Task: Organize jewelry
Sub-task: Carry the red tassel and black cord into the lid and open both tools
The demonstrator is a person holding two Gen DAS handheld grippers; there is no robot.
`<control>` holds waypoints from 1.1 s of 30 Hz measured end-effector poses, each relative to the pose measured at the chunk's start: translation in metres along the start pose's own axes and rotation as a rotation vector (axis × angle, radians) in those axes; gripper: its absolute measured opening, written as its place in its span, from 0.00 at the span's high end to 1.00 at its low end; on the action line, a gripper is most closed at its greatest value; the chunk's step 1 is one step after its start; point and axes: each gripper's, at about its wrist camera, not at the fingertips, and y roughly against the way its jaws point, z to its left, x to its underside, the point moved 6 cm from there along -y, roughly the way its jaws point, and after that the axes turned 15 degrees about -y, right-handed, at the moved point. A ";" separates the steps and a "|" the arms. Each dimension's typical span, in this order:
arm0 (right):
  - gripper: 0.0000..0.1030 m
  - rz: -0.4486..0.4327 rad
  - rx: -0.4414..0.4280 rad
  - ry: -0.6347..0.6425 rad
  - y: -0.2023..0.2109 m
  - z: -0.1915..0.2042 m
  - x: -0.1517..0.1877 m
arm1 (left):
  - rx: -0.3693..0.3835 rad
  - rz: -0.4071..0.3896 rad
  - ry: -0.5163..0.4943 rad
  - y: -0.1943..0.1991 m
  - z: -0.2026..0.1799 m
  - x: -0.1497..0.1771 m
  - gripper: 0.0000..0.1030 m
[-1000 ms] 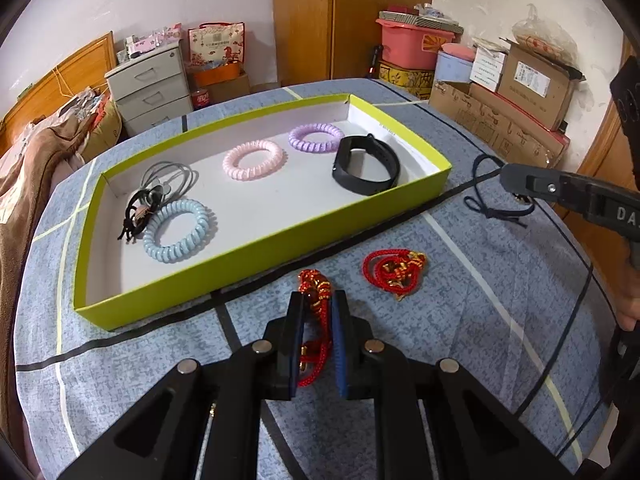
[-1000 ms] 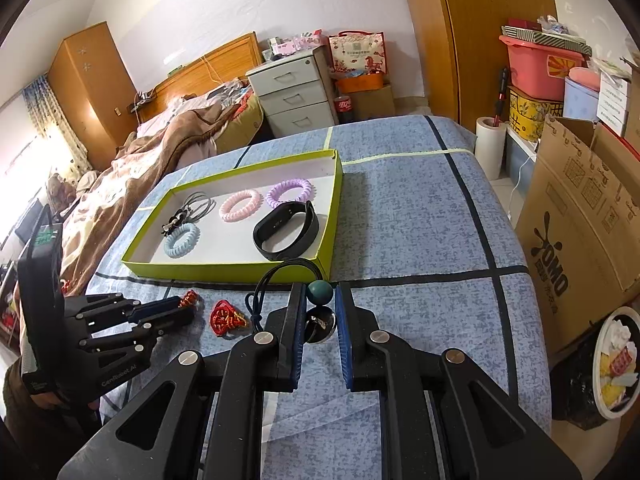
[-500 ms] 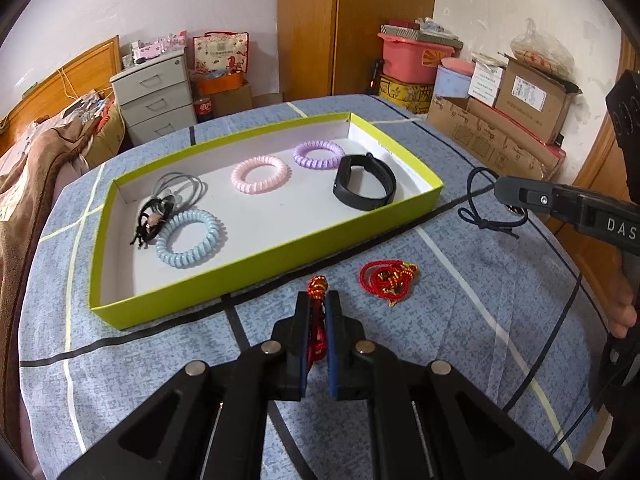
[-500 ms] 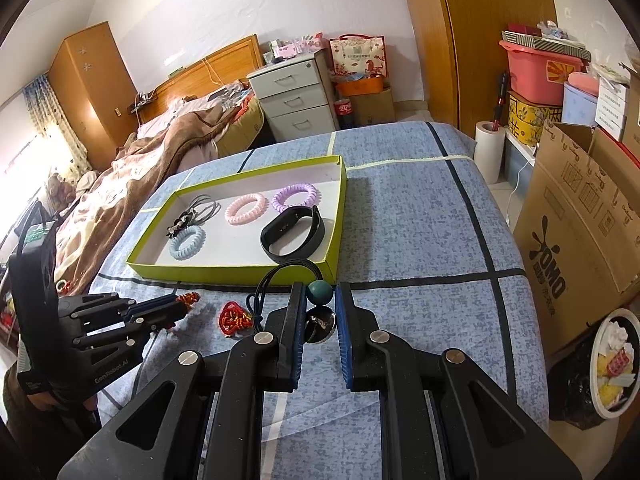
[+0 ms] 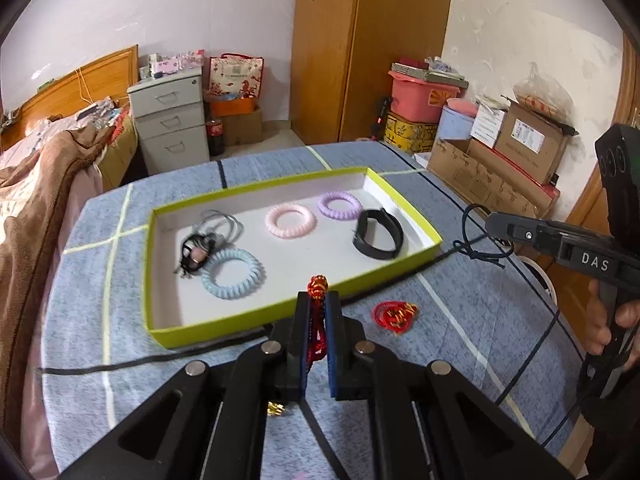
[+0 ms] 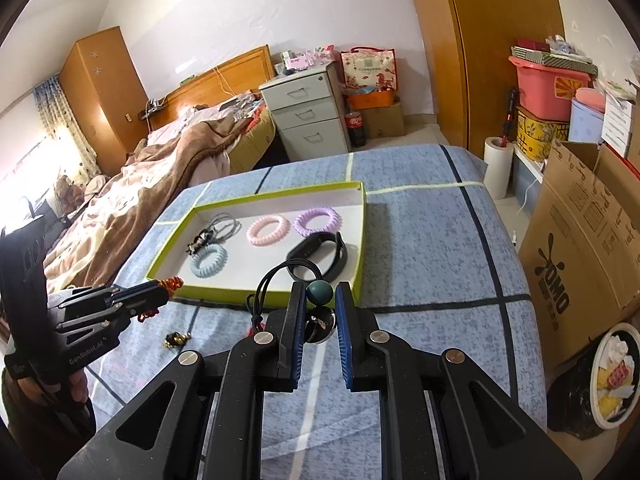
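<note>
A green-rimmed tray (image 5: 280,312) (image 6: 362,240) holds a blue coil band (image 5: 233,274), a pink one (image 5: 291,221), a purple one (image 5: 339,204), a black wristband (image 5: 378,233) and dark hair ties (image 5: 196,250). My left gripper (image 5: 317,300) is shut on a red cord bracelet (image 5: 317,286) and holds it above the table, just before the tray's near wall; the bracelet also shows in the right wrist view (image 6: 172,283). My right gripper (image 6: 318,292) is shut on a bead necklace with a dark cord (image 6: 320,292). A second red bracelet (image 5: 395,314) lies on the cloth.
The table has a blue checked cloth (image 5: 480,320). Cardboard boxes (image 6: 580,232) stand off its right side. A bed (image 6: 160,176) and a grey drawer unit (image 5: 170,128) are beyond the far edge.
My left gripper shut on the red bracelet and lifted it off the cloth toward the tray. My right gripper rose a little with the bead necklace.
</note>
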 end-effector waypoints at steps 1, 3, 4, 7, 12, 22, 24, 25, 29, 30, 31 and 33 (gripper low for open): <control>0.85 -0.002 -0.006 0.004 0.000 0.003 -0.003 | -0.004 -0.002 0.001 0.001 0.003 -0.002 0.93; 0.85 -0.004 -0.006 0.005 -0.004 0.007 -0.010 | -0.014 -0.009 0.009 0.001 0.009 -0.007 0.93; 0.85 -0.003 -0.009 0.001 -0.006 0.009 -0.014 | -0.016 -0.013 0.015 0.001 0.013 -0.009 0.93; 0.85 0.009 -0.008 0.003 -0.019 0.016 -0.025 | -0.021 -0.012 0.025 -0.001 0.022 -0.014 0.93; 0.85 0.042 -0.015 0.044 -0.043 0.030 -0.036 | -0.021 -0.003 0.044 -0.011 0.036 -0.020 0.93; 0.85 0.141 0.004 0.057 -0.105 0.032 -0.064 | 0.016 0.029 0.064 -0.044 0.037 -0.028 0.93; 0.85 0.167 0.005 0.058 -0.117 0.031 -0.066 | 0.022 0.040 0.067 -0.052 0.036 -0.028 0.93; 0.85 0.177 0.004 0.058 -0.121 0.031 -0.066 | 0.022 0.048 0.067 -0.056 0.036 -0.028 0.93; 0.85 0.218 0.019 0.081 -0.142 0.030 -0.067 | 0.033 0.069 0.067 -0.071 0.035 -0.029 0.93; 0.85 0.222 0.021 0.091 -0.146 0.031 -0.067 | 0.031 0.077 0.066 -0.075 0.035 -0.028 0.93; 0.85 0.229 0.024 0.097 -0.149 0.030 -0.067 | 0.029 0.086 0.063 -0.078 0.034 -0.027 0.93; 0.85 0.241 0.038 0.107 -0.157 0.028 -0.068 | 0.028 0.097 0.060 -0.084 0.034 -0.026 0.93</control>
